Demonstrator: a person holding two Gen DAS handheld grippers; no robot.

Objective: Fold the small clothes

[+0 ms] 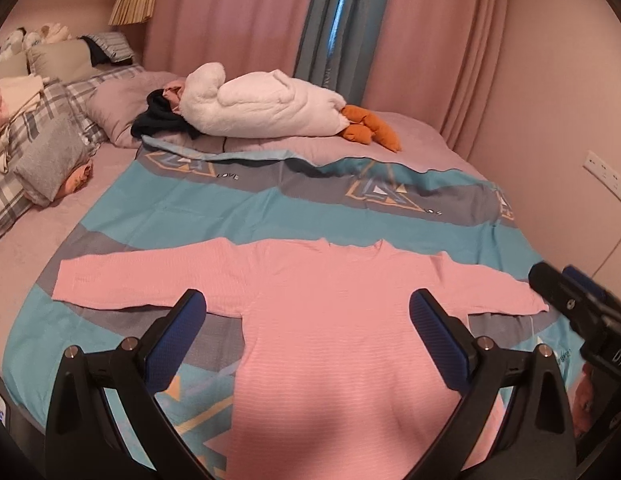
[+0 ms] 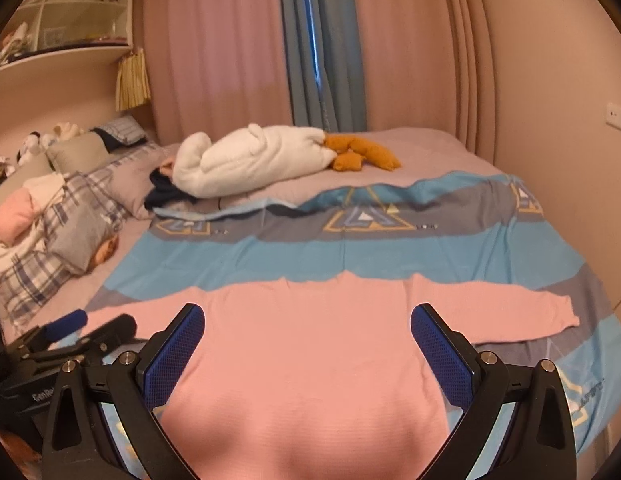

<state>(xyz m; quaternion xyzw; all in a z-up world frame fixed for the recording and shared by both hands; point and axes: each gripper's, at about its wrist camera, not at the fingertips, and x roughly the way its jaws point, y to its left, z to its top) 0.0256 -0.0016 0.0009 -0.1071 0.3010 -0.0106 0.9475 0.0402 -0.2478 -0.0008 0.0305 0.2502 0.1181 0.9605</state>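
Note:
A pink long-sleeved top [image 1: 334, 320] [image 2: 306, 360] lies flat on a blue and grey patterned sheet [image 1: 182, 204] [image 2: 246, 252], both sleeves stretched out sideways and the neckline at the far side. My left gripper [image 1: 306, 300] hovers open above the top's body, nothing between its blue pads. My right gripper [image 2: 306, 312] is likewise open above the body, with nothing held. In the left wrist view the right gripper [image 1: 566, 292] shows at the right edge near the right sleeve's cuff. The left gripper [image 2: 90, 326] appears at the lower left of the right wrist view, over the left sleeve.
A big white plush goose [image 1: 262, 108] [image 2: 250, 156] with orange feet lies at the back of the bed beside dark clothes [image 1: 158, 120]. Plaid and grey pillows [image 1: 42, 152] [image 2: 70, 224] pile up on the left. Pink curtains [image 1: 238, 12] hang behind, and a wall socket [image 1: 606, 176] is at the right.

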